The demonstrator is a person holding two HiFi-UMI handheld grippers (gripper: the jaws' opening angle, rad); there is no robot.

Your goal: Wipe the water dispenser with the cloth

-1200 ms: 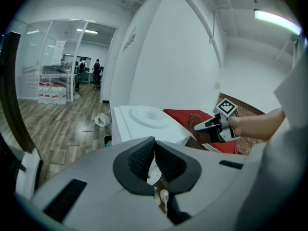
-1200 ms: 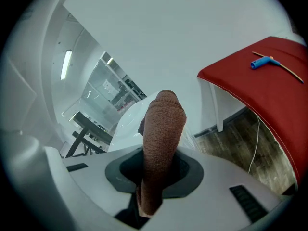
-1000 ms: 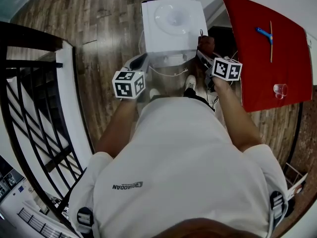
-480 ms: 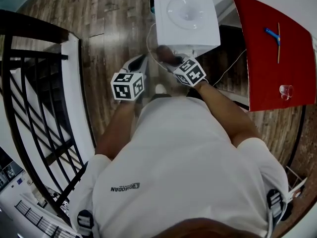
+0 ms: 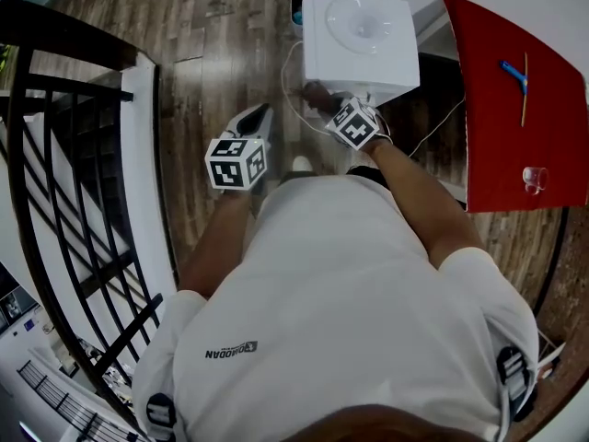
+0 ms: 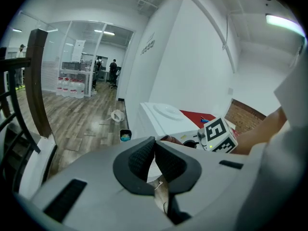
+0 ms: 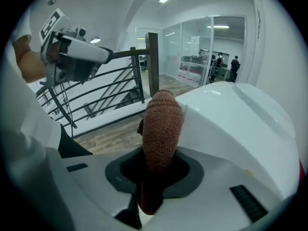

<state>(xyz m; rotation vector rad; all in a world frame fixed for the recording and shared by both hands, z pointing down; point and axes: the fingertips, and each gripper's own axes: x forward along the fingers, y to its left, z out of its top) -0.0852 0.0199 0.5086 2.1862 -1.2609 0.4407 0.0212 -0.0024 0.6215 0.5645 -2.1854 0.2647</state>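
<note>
The right hand-held gripper [image 7: 159, 170] is clenched on the brown cloth [image 7: 162, 124]. The cloth is pressed against the front of the white water dispenser [image 5: 357, 40], which stands on the floor at 12 o'clock from the person. The left hand-held gripper [image 6: 154, 146] is squeezed closed with nothing in it. It hangs at 11 o'clock, apart from the dispenser.

A thin white cable [image 5: 287, 90] hangs by the dispenser's left side. A small bin [image 6: 125, 135] with something blue in it sits just beside the dispenser, and a white bag [image 6: 117, 115] lies on the floor past it. At 2 o'clock is a red desk [image 5: 488, 127] with a blue thing [image 5: 513, 72], a thin stick [image 5: 525, 90] and a clear cup [image 5: 534, 179] on it. A black railing [image 5: 64, 182] runs along at 9 o'clock.

The floor [image 5: 202, 53] is brown wood planks. The walls are white, and far off are glass walls with people [image 6: 114, 71] standing.
</note>
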